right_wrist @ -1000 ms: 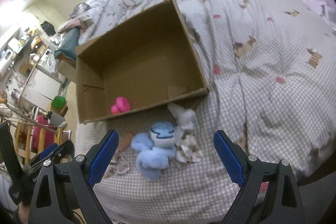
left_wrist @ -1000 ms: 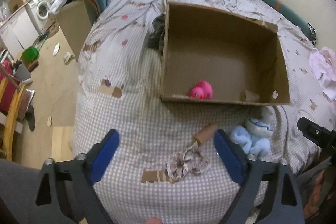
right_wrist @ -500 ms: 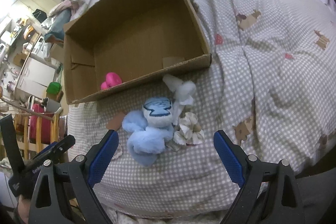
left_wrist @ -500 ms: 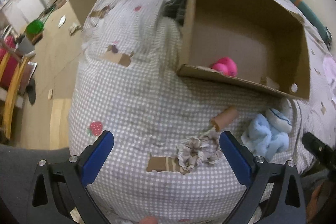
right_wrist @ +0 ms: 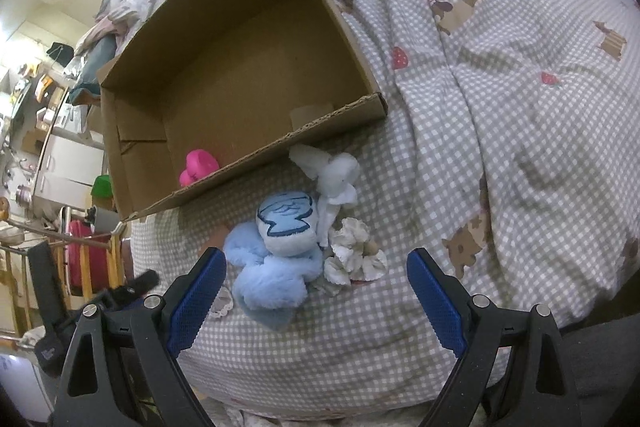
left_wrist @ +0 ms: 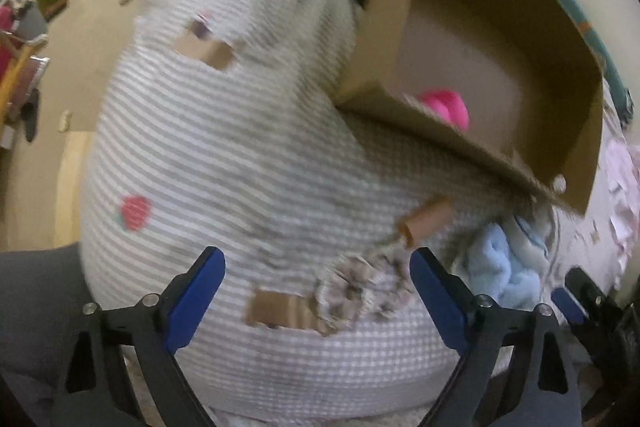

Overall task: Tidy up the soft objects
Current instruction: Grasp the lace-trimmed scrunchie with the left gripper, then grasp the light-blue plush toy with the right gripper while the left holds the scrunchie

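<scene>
Fluffy blue plush (right_wrist: 276,267) lies below wide right jaws; left jaws wide too.

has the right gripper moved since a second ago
Yes. The right gripper has advanced toward the blue plush: the cardboard box and the plush fill more of its view, and the plush sits lower, nearer the open jaws.
</scene>
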Available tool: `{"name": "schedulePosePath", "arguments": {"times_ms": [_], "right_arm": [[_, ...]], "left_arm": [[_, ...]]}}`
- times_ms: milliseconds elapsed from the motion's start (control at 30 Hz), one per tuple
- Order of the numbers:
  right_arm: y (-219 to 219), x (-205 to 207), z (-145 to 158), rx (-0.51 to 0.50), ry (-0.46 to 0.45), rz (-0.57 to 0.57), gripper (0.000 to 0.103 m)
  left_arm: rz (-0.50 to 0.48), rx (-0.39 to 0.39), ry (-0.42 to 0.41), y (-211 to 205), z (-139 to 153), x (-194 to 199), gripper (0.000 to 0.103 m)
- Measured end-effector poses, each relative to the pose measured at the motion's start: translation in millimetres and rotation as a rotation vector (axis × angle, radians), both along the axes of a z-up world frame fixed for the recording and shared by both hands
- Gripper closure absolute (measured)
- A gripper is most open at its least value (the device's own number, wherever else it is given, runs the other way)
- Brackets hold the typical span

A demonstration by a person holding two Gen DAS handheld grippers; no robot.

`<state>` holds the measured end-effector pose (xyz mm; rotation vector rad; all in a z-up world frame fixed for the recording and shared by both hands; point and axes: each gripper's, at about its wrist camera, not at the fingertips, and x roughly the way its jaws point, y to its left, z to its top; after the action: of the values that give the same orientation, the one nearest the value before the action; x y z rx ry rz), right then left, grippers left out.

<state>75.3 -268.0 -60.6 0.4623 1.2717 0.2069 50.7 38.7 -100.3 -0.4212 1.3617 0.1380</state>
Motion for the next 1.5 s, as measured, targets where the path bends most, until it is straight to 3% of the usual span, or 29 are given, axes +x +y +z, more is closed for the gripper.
{"name": "schedulePosePath", "arguments": {"times_ms": [167, 367, 500, 767, 900, 1067, 1200, 1267, 1433, 1500], "right_arm": [[-0.4, 1.2, -1.0, -0.002, 0.006, -0.002, 0.005], [-5.1, 0.6, -2.7, -0.006, 0.009, -0.016, 0.005], [-5.5, 0.9, -3.2, -0.007, 0.01, -0.015, 0.005], [-16.0, 1.2, -4.3, 0.004, 0.009, -0.036, 0.005], [-21.3, 1.3, -5.2, 0.041, 0.024, -0.04, 0.005], [-9.6, 0.3, -11.3, 0.208, 0.063, 0.037, 0.006], [2.1, -0.3, -20.5, 0.253, 0.1, 0.084, 0.017], [6.0, 2.6, -28.9, 0.286, 0.137, 0.078, 0.018], [24.4, 9.8, -42.4, 0.235, 0.178, 0.109, 0.029], [33.9, 13.7, -45.4, 0.211, 0.184, 0.126, 0.061]], "left_arm": [[-0.072, -0.044, 0.052, -26.6, -21.9, 11.6, 0.011], [-0.156, 0.06, 0.108, -50.2, -41.4, 19.6, 0.014], [-0.182, 0.119, 0.111, -54.5, -49.1, 20.1, 0.024], [-0.114, 0.142, 0.101, -25.9, -41.5, 14.8, 0.085], [-0.064, 0.204, 0.118, -11.9, -31.2, 9.1, 0.09], [-0.084, 0.115, 0.002, -15.6, 9.2, -4.5, 0.091], [-0.085, 0.078, -0.053, -11.3, 29.4, -9.9, 0.09], [-0.081, 0.079, -0.06, -10.2, 32.0, -10.7, 0.09], [-0.079, 0.087, -0.049, -10.3, 29.2, -13.9, 0.09], [-0.08, 0.094, -0.049, -12.1, 31.7, -10.3, 0.09]]}}
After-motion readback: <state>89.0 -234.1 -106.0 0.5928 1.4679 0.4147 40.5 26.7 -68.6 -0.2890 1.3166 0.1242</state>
